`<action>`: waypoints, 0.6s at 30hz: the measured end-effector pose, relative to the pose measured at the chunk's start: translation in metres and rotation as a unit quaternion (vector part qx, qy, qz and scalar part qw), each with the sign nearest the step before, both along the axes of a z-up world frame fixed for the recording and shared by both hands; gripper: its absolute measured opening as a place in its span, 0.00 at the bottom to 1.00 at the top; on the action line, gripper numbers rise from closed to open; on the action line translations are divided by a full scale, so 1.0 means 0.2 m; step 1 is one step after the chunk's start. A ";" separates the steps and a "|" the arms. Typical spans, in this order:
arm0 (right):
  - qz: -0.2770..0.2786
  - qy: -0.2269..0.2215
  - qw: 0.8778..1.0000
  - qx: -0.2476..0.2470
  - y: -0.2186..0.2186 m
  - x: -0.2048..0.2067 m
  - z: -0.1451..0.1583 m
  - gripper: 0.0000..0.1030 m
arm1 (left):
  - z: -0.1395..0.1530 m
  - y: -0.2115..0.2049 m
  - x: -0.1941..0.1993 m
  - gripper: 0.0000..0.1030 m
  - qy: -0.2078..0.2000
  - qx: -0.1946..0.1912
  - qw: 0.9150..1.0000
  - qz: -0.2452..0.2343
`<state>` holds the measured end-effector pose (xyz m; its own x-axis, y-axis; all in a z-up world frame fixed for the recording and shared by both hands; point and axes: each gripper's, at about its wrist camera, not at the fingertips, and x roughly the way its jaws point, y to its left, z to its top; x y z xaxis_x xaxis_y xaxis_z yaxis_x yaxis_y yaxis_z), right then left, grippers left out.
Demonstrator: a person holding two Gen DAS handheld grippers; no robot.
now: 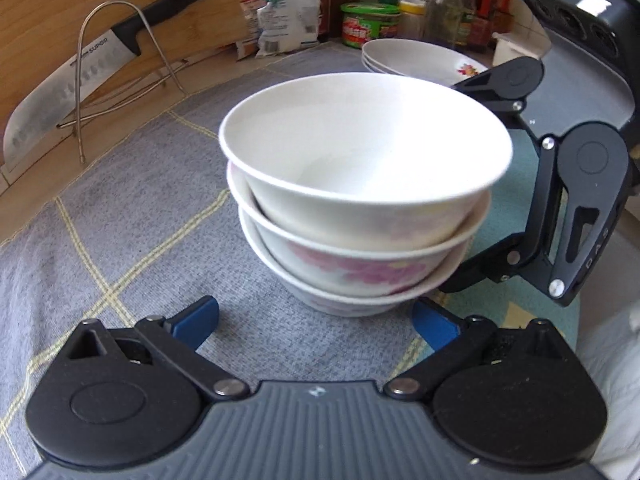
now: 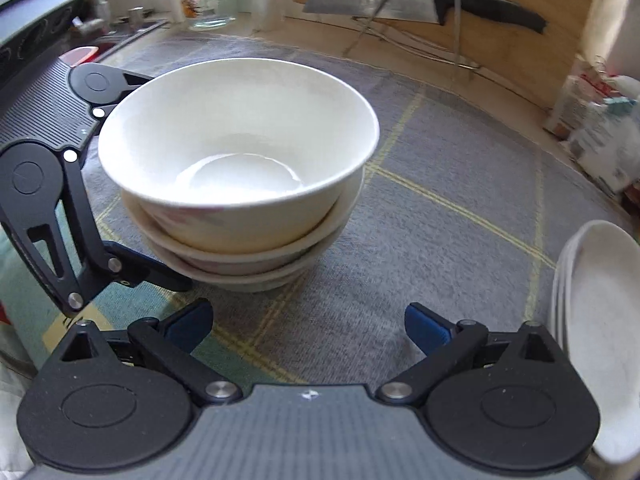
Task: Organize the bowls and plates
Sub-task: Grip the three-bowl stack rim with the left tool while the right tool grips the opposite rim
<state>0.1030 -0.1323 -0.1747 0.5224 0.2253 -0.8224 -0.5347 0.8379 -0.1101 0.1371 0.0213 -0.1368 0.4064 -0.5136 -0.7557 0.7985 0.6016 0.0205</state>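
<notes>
Judging from how things lie, most of the sorting looks done: three bowls [image 1: 360, 200] sit nested in one stack near the middle of the desk [image 1: 120, 220], and a stack of plates [image 1: 420, 58] lies apart from it, at the far right in the left wrist view and at the near right edge in the right wrist view. I see no loose dish elsewhere, so perhaps only a small straightening of the stack is left, though the pictures do not show the whole desk. The left claw [image 1: 316, 320] is spread wide and holds nothing; its blue pads [image 1: 196, 322] rest just in front of the foot of the lowest bowl. The right claw [image 2: 308, 324] is wide too and empty, close to the stack but not touching it. The bowls are glazed white ceramic, round and deep, smooth and a little shiny inside, and the lower two carry a pink flower print on the outside. The top bowl sits slightly tilted in the one below. The plates are shallow and white, one with a small flower mark. A grey woven cloth [image 2: 440, 240] with thin yellow lines covers the desk and looks soft and rough. Far behind, a knife [image 1: 100, 64] with a black handle leans in a wire rack [image 1: 120, 80] against a wooden board [image 1: 60, 12].
</notes>
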 end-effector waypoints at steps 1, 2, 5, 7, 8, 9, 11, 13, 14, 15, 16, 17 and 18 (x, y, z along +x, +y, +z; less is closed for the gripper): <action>0.019 0.003 1.000 0.003 -0.01 0.01 -0.01 1.00 | 0.00 -0.01 -0.01 1.00 -0.005 0.004 1.000 0.005; 0.034 -0.001 0.999 0.001 -0.02 0.02 -0.02 1.00 | 0.00 -0.02 -0.01 0.99 -0.003 0.000 1.000 0.015; 0.079 -0.007 0.997 -0.005 -0.03 0.03 -0.02 1.00 | -0.01 -0.02 -0.02 1.00 -0.008 -0.004 0.999 0.035; 0.101 -0.008 0.995 -0.008 -0.03 0.03 -0.02 1.00 | -0.01 -0.02 -0.04 1.00 -0.012 -0.008 0.999 0.046; 0.107 -0.009 0.994 -0.007 -0.03 0.03 -0.02 1.00 | -0.01 -0.02 -0.04 1.00 -0.012 -0.008 0.999 0.053; 0.113 -0.012 0.994 -0.006 -0.04 0.03 -0.02 1.00 | -0.01 -0.02 -0.04 1.00 -0.011 -0.009 0.998 0.058; 0.121 -0.020 0.992 -0.001 -0.05 0.03 -0.03 1.00 | -0.01 -0.02 -0.05 1.00 -0.013 -0.010 0.998 0.066; 0.122 -0.022 0.992 0.001 -0.06 0.03 -0.03 1.00 | -0.01 -0.02 -0.05 1.00 -0.015 -0.013 0.998 0.068; 0.121 -0.022 0.992 0.001 -0.06 0.04 -0.03 1.00 | -0.01 -0.02 -0.05 1.00 -0.016 -0.015 0.998 0.067; 0.120 -0.022 0.993 0.001 -0.06 0.04 -0.03 1.00 | -0.01 -0.02 -0.05 1.00 -0.018 -0.017 0.998 0.064; 0.118 -0.022 0.993 0.001 -0.06 0.04 -0.04 1.00 | -0.01 -0.02 -0.05 1.00 -0.020 -0.019 0.998 0.059; 0.117 -0.021 0.993 0.001 -0.06 0.04 -0.04 1.00 | -0.01 -0.02 -0.05 1.00 -0.021 -0.021 0.998 0.055; 0.115 -0.021 0.993 0.000 -0.06 0.03 -0.04 1.00 | -0.01 -0.01 -0.05 1.00 -0.022 -0.022 0.998 0.051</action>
